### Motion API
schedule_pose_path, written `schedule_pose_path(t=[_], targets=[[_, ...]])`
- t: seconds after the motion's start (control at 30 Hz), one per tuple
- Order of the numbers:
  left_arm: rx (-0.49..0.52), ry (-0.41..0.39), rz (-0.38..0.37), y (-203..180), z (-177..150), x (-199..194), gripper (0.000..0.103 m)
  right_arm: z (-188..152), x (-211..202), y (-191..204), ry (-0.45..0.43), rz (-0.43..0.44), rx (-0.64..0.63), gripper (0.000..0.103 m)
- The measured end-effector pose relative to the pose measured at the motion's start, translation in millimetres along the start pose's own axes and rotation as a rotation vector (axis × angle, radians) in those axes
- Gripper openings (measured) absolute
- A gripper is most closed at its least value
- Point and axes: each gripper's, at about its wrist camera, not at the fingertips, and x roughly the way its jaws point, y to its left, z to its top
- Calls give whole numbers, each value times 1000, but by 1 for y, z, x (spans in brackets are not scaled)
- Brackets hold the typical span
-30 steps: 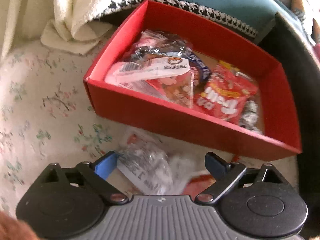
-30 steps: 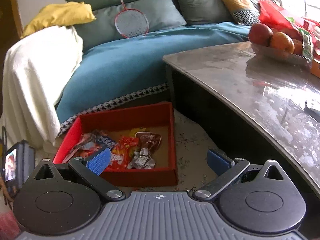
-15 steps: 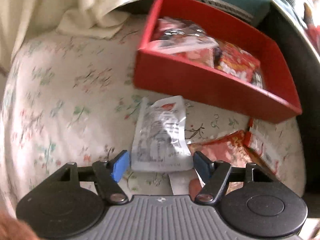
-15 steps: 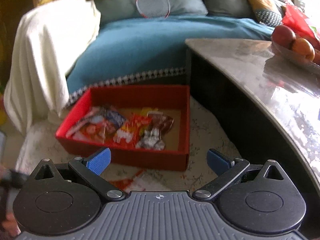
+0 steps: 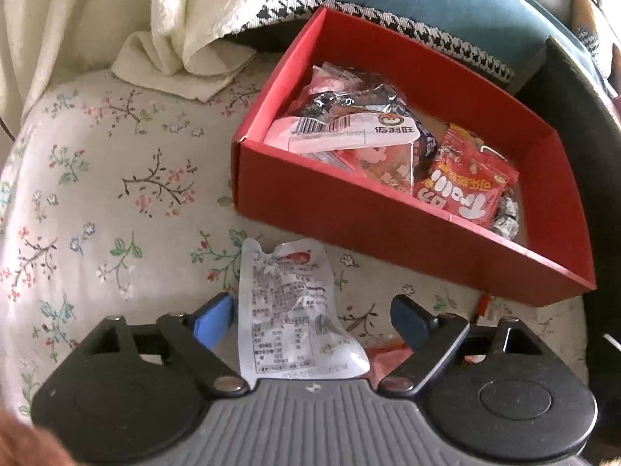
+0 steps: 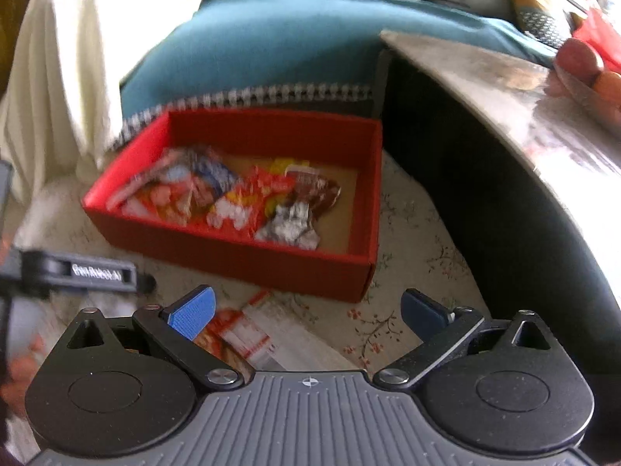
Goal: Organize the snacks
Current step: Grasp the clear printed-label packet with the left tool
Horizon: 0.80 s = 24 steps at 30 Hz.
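1. We hold the left gripper (image 5: 312, 314) low over the flowered rug (image 5: 116, 202), its jaws apart and gripping nothing, with the silver packet (image 5: 293, 310) lying flat between them.
2. Our right gripper (image 6: 306, 306) also has its jaws apart and empty; beneath it lies a red-and-white packet (image 6: 248, 336) on the same rug.
3. The red box (image 5: 349, 217) sits just beyond both loose packets, near the dark tabletop (image 6: 543, 116), and already holds several snacks, among them a red bag (image 5: 465, 190) and a pink-and-white packet (image 5: 349, 132).
4. What could go wrong, as we judge it: the silver packet is thin and lies flat, so jaws closing above it may catch only air, or pinch the rug cloth along with the film.
5. A grip on one crinkled edge could let the packet droop and snag on the box's near wall.
6. The right wrist view is blurred, so aiming at the red-and-white packet there is uncertain.
7. The silver packet's long axis runs away from us towards the box, leaning slightly left, its notched top end nearest the box wall and its printed back facing up.
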Motion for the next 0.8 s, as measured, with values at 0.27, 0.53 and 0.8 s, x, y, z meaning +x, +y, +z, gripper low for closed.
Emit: schedule_pose_path(t=[0.27, 0.53, 0.8], targets=[[69, -15, 20, 11, -3, -7, 41, -11, 29, -3, 135, 10, -80, 94], [86, 29, -46, 28, -12, -23, 41, -18, 55, 7, 241, 53, -238, 90], [81, 72, -97, 37, -15, -24, 42, -21, 78, -8, 278, 106, -154, 103]])
